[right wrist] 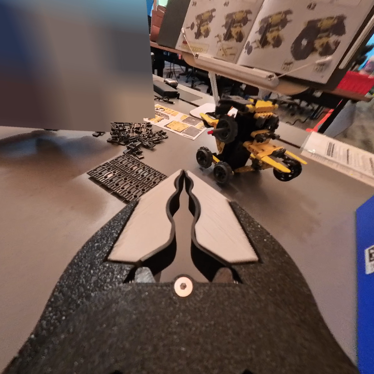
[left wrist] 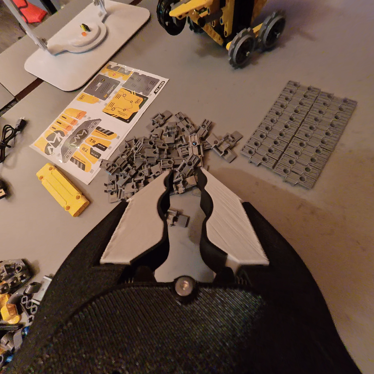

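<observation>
— Grey desk (left wrist: pixel 202 85) fills both views. What lies along it, from the left?

— At the far left, a black cable (left wrist: pixel 8 135), and lower down a heap of mixed black and yellow parts (left wrist: pixel 12 283). Then a yellow panel (left wrist: pixel 62 189) beside a sticker sheet (left wrist: pixel 97 121), with a pale stand base (left wrist: pixel 81 56) behind them.

— And the left hand-held gripper (left wrist: pixel 185 172)?

— Released, its fingers spread. The tips sit at the near edge of a pile of grey track links (left wrist: pixel 157 153), and some links at that edge show in the gap between them. Nothing is gripped. One loose link (left wrist: pixel 177 219) lies on the desk nearer the camera, between the fingers. Whether the tips touch the pile cannot be told.

— What crowds it?

— The links lie tangled, overlapping at all angles. To the right, well apart from the pile, is a flat mat of joined links (left wrist: pixel 299 133). Behind that is a yellow and black wheeled model (left wrist: pixel 220 22).

— The right hand-held gripper (right wrist: pixel 183 171)?

— Clenched and empty, tips meeting. It hangs over bare desk with the mat just to the left of its tips and the model farther off to the right. An open instruction booklet (right wrist: pixel 263 30) is propped above, and a blue object (right wrist: pixel 364 263) cuts the right edge.
</observation>
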{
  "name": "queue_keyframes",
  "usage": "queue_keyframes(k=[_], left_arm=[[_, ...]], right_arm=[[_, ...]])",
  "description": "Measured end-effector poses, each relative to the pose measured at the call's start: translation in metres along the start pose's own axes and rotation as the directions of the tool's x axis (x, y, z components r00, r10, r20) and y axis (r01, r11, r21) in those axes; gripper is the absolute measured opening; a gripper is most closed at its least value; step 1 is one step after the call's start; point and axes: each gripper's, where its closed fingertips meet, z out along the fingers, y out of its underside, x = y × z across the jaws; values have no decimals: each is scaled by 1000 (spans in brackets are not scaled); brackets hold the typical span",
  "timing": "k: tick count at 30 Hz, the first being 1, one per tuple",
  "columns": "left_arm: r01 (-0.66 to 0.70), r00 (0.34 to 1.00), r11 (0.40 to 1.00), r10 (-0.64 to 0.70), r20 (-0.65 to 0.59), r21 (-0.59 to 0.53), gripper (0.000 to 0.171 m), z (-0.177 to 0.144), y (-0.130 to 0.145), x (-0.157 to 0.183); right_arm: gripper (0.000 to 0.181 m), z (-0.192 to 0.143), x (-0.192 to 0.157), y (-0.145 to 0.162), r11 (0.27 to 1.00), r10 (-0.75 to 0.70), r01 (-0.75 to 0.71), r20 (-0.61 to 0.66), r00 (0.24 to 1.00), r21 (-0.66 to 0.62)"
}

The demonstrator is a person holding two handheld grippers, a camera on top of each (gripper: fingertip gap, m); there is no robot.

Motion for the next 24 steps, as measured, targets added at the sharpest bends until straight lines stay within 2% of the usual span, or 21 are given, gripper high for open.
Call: queue_keyframes(k=[3, 7, 9, 11, 13, 18, 21, 24], left_arm=[[0, 1000, 1000, 0, 8, 2, 25, 5, 0, -1], [9, 999, 1000, -9, -40, -16, 34, 18, 2, 9], [1, 1000, 998, -2, -11, -68, 30, 24, 8, 5], [-8, 1000, 998, 7, -8, -55, 16, 24, 5, 6], [-19, 1000, 999, 18, -11, -46, 13, 22, 4, 7], [-63, 998, 997, 62, 7, 53, 10, 4, -10, 6], [-144, 982, 974, 163, -95, 176, 9, -14, -28, 34], [-184, 909, 936, 279, -311, 300, 9, -38, -42, 97]], right_arm=[[0, 4, 2, 5, 997, 64, -63, 37, 997, -36], [2, 1, 2, 1, 997, 82, -82, 59, 995, -8], [3, 0, 1, 0, 997, 77, -78, 61, 995, 5], [3, -1, 0, -1, 997, 69, -70, 68, 995, 12], [4, -3, 0, -3, 997, 65, -67, 67, 996, 24], [4, -7, 0, -7, 996, 61, -65, 64, 996, 58], [4, -8, 1, -8, 995, 66, -70, 61, 996, 66], [4, -8, 0, -8, 996, 61, -66, 62, 996, 68]])
